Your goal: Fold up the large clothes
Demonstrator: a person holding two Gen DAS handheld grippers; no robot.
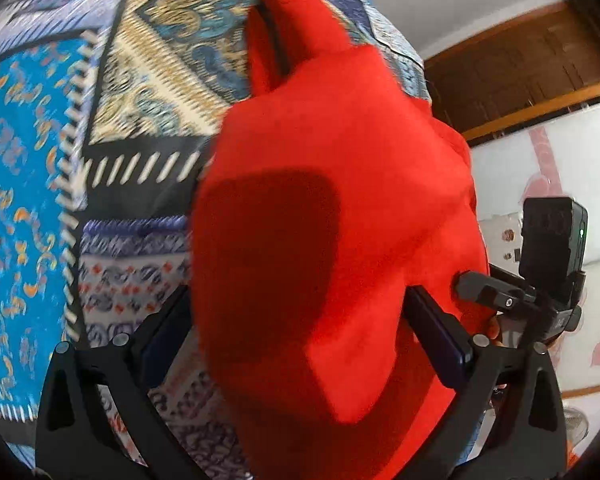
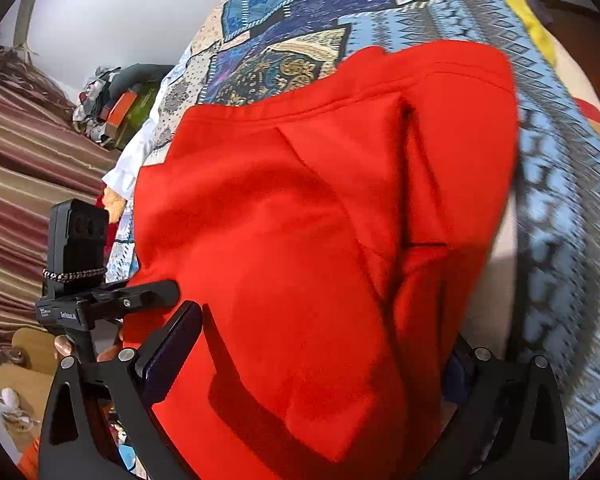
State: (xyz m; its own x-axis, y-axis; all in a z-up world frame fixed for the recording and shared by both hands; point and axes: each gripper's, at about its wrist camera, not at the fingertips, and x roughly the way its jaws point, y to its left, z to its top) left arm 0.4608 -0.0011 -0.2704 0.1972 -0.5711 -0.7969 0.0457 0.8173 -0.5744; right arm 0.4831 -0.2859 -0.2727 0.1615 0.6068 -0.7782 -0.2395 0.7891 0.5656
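A large red garment (image 1: 324,208) hangs bunched between the fingers of my left gripper (image 1: 300,328), lifted above the patterned bedspread (image 1: 40,160). The jaws stand wide with the cloth draped over and between them, and I cannot see whether they pinch it. In the right wrist view the same red garment (image 2: 300,240) fills the frame, with a hem seam along its far edge. It lies across my right gripper (image 2: 312,360), whose left finger (image 2: 172,344) shows and whose right finger is mostly hidden by cloth.
The bed is covered by a blue, gold and purple patchwork spread (image 2: 560,200). A pile of clothes and boxes (image 2: 116,108) and a striped curtain (image 2: 16,184) stand to the left. A wooden door (image 1: 516,76) and a white wall are at the right.
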